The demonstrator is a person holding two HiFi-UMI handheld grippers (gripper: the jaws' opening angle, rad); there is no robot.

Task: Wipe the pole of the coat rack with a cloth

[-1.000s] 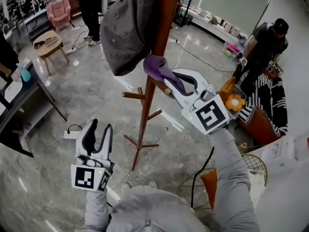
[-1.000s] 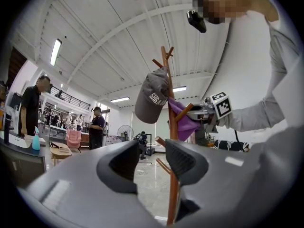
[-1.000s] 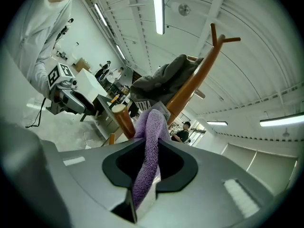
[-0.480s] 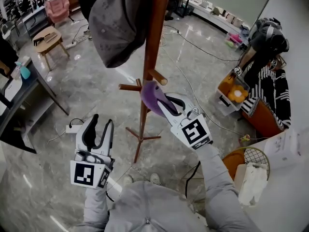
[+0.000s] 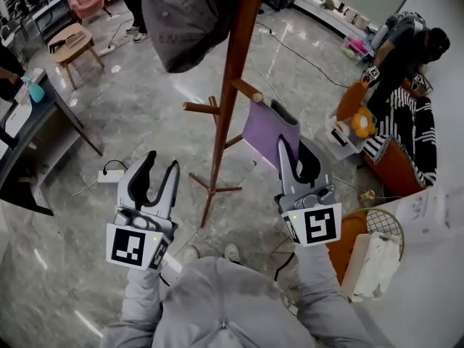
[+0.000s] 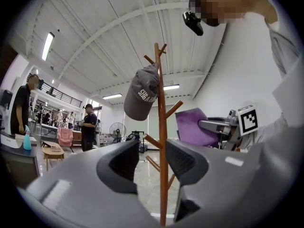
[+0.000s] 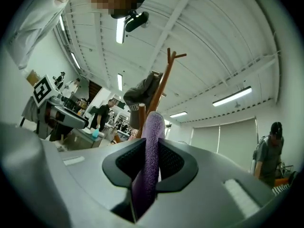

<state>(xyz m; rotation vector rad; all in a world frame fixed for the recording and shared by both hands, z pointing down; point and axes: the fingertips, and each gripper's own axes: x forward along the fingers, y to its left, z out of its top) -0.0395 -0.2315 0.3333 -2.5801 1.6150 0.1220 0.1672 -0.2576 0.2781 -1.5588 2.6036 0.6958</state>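
The left gripper (image 5: 161,169) hangs low at the left, its jaws apart with nothing between them. The pole shows only beyond the gap. A grey cap (image 5: 185,20) hangs at the top of the coat rack, and its white lettering, seen in the left gripper view, is too warped to read. The wooden pole (image 5: 230,85) is bare. 1 second ago the purple cloth (image 5: 268,125) pressed on it high up and 0.5 seconds ago lower down. Now the cloth is clear of the pole, to its right. I judge 1 downward stroke finished. The right gripper (image 5: 293,154) is clamped on the cloth's edge. Each gripper's cube carries only a black-and-white square marker, no words.
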